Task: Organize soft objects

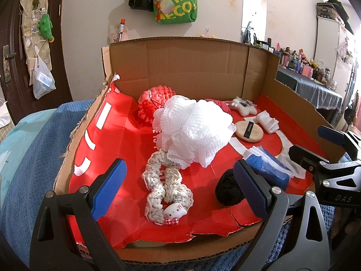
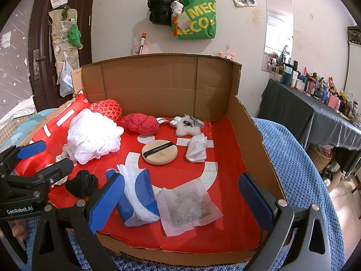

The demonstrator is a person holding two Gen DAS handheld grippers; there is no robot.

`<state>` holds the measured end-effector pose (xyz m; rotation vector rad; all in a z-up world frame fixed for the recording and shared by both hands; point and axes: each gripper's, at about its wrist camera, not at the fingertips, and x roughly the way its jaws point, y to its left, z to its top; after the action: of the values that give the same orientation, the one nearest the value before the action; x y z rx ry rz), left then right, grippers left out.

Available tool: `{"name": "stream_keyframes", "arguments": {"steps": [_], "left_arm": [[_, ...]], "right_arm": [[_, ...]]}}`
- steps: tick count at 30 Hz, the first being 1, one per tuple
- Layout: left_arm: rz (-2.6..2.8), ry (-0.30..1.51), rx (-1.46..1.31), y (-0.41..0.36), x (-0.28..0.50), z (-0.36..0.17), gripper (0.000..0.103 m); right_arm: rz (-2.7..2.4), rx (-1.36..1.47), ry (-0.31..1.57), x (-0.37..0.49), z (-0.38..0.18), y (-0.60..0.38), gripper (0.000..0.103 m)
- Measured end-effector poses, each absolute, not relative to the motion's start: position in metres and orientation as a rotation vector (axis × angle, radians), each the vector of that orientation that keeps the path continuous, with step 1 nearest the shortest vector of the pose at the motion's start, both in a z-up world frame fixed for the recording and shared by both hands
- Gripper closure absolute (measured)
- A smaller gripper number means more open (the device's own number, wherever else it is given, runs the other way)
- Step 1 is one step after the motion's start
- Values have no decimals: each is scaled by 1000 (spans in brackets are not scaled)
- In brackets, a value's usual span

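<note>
A cut-open cardboard box (image 1: 194, 65) with a red floor (image 2: 227, 216) holds soft objects. In the left wrist view lie a white mesh bath pouf (image 1: 194, 126), a cream crocheted band with a cat charm (image 1: 162, 187), a black scrunchie (image 1: 227, 187) and a red net ball (image 1: 151, 106). My left gripper (image 1: 180, 192) is open above the band. The right wrist view shows a blue sponge with white paper (image 2: 137, 198), a mesh sachet (image 2: 189, 207), a round powder puff (image 2: 159, 151), a white wad (image 2: 196, 149), a red knit piece (image 2: 141, 123) and a fluffy toy (image 2: 187, 126). My right gripper (image 2: 180, 203) is open over sponge and sachet.
The box rests on a blue towel (image 2: 293, 158). Its back and right walls stand upright; the left side is folded down. A cluttered table with a dark cloth (image 2: 315, 113) stands at the right. Bags (image 2: 194, 18) hang on the wall behind, a door (image 2: 56, 33) at left.
</note>
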<state>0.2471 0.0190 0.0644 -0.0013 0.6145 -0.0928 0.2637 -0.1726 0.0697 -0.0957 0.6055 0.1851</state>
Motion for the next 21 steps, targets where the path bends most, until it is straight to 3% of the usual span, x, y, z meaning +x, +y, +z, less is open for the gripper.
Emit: {"name": "stream_keyframes", "arguments": {"steps": [11, 21], "left_arm": [[-97, 584, -6, 19, 239, 68, 6], [-107, 599, -47, 17, 166, 92, 6]], "right_arm": [[194, -86, 600, 263, 71, -174, 0], [211, -18, 566, 212, 101, -193, 0]]}}
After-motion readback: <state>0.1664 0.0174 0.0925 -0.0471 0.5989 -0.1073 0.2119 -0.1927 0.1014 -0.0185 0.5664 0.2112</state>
